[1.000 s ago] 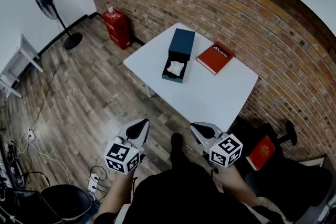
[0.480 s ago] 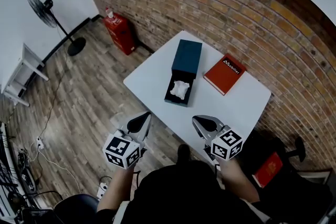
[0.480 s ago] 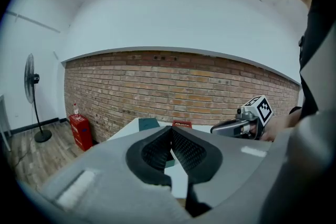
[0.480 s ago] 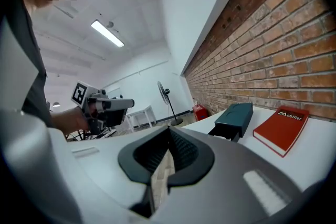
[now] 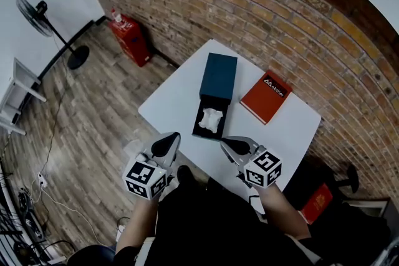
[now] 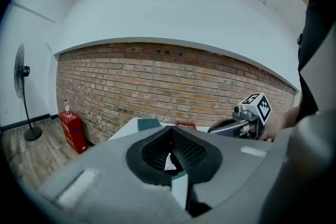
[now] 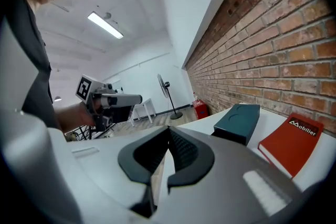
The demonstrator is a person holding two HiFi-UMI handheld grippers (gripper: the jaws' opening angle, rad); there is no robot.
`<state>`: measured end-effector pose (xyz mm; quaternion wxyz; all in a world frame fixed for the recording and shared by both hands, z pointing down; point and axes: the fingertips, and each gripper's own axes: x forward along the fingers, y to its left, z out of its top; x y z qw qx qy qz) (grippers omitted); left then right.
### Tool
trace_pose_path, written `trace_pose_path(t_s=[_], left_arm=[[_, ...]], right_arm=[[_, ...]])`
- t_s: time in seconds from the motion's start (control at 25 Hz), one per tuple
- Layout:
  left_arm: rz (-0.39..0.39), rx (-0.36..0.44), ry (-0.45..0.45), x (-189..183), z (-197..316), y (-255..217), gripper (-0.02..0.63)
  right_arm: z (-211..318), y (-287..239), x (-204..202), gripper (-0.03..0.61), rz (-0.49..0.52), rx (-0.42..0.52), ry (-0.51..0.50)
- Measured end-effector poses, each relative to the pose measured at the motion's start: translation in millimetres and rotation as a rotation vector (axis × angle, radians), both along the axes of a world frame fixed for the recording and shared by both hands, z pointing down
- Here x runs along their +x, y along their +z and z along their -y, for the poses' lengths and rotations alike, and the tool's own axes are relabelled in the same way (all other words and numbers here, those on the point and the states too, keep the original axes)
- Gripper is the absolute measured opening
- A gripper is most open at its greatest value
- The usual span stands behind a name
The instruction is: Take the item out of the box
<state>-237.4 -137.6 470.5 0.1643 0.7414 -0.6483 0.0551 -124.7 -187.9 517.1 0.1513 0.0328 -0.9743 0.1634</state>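
A dark teal box [image 5: 208, 116] lies open on the white table [image 5: 168, 106], its lid [image 5: 218, 76] flipped back toward the brick wall. A crumpled white item [image 5: 211, 119] rests inside the box. My left gripper [image 5: 171, 136] hovers at the table's near edge, just left of the box, jaws together and empty. My right gripper [image 5: 224, 142] hovers just right of the box's near end, also shut and empty. In the left gripper view the white item [image 6: 169, 162] shows through the hollow of the jaws, below the shut tips [image 6: 170, 128]. The right gripper view shows the lid [image 7: 239, 119] past that gripper's tips [image 7: 169, 131].
A red book [image 5: 266, 97] lies on the table right of the box. The brick wall [image 5: 280, 15] runs behind the table. A red cabinet [image 5: 129, 39] and a standing fan [image 5: 37, 14] are on the wooden floor to the left. A red object [image 5: 317, 201] sits low at the right.
Both grippers have travelled forward from over the floor to the table's near edge, and the box now lies just ahead of their tips. Both stayed shut.
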Motion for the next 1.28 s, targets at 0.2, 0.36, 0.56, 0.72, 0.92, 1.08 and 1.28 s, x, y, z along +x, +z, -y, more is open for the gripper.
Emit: trace_pose_path(t_s=[0.2,0.36,0.56,0.72,0.92,1.08,1.28], left_arm=[[-0.03,-0.001,0.07,-37.1,26.7,5.8,0.006],[-0.047,0.01,0.154,-61.2,40.5,10.1,0.006],[-0.057,-0.014,0.249,-80.3,50.0,32.5,0.006],[-0.083,-0.01,0.301,-78.0,58.2,36.3,0.006],[-0.097,-0.037,0.352,-71.1,69.9,51.5,0.006],[-0.073,-0.059,0.387,-68.1,81.0,55.2,0.006],[-0.053,-0.086,0.393,-72.7,95.5,50.9,0.006]], right_arm=[[12.9,5.4,-30.2,0.0,-0.037,-0.019,0.07],[23.1,9.4,-60.7,0.0,-0.069,-0.01,0.131],[10.3,8.6,-93.5,0.0,-0.074,0.007,0.176],[3.9,28.2,-88.6,0.0,-0.136,-0.018,0.21],[19.0,49.6,-73.7,0.002,-0.201,-0.028,0.275],[34.7,64.3,-73.7,0.002,-0.237,-0.019,0.273],[52.9,84.0,-84.3,0.002,-0.309,0.014,0.208]])
